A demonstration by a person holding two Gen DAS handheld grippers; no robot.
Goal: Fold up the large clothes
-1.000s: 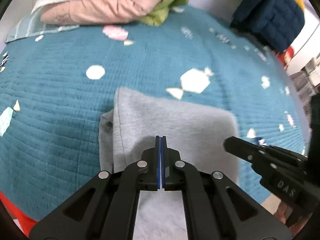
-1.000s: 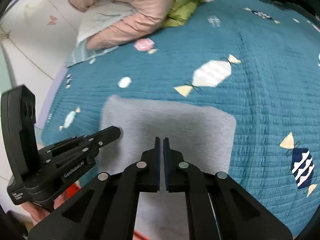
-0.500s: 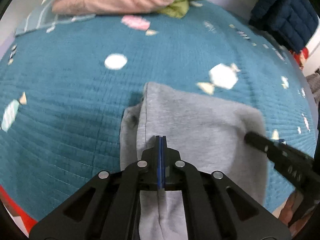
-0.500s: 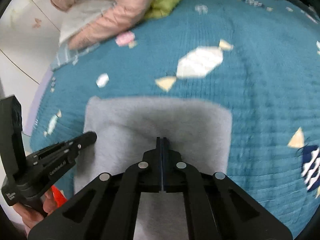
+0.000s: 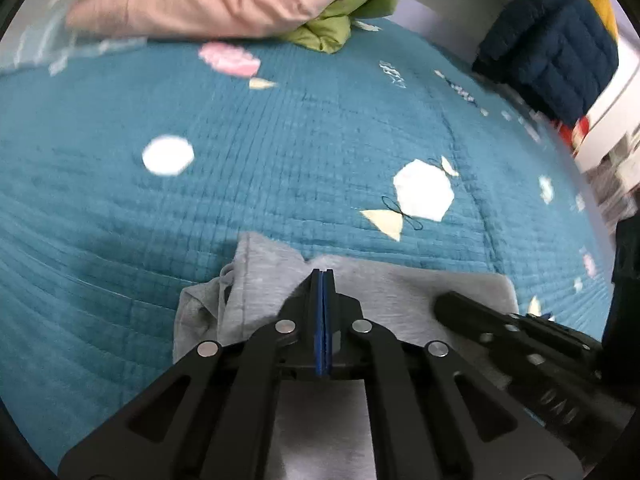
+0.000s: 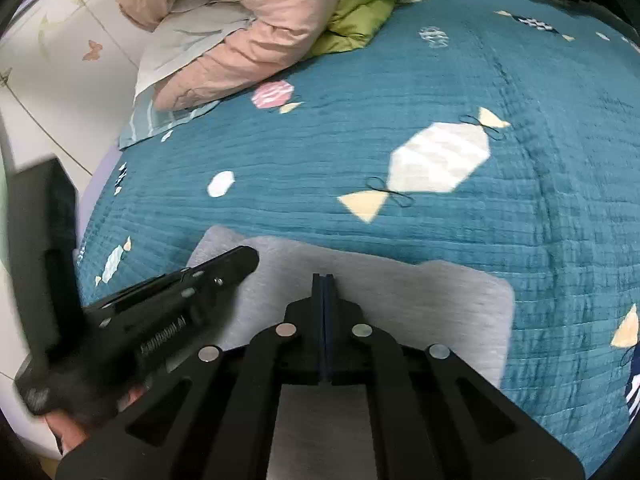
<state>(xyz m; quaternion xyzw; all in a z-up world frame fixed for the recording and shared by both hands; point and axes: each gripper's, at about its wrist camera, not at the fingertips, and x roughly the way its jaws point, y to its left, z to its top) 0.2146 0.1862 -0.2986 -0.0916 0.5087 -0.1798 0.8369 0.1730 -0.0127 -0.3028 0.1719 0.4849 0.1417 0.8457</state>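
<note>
Left fingers (image 5: 322, 276): pressed together over the garment's far edge, nothing seen clamped.
Right fingers (image 6: 323, 280): pressed together above the garment, nothing seen clamped.
Garment (image 5: 400, 292): grey, folded, lay flat near the bed's near edge.
Bed (image 5: 280, 140): covered by teal quilt with candy print.
Far end: pink jacket (image 6: 260, 20), green jacket (image 6: 360, 4).

Bed under a teal quilted cover (image 6: 400, 80) printed with candy shapes, folded grey garment (image 5: 400, 292) lying near its front edge, pink padded jacket (image 6: 256, 28) and green one (image 6: 360, 12) heaped at the far end, perhaps on a pale pillow (image 6: 180, 48).
</note>
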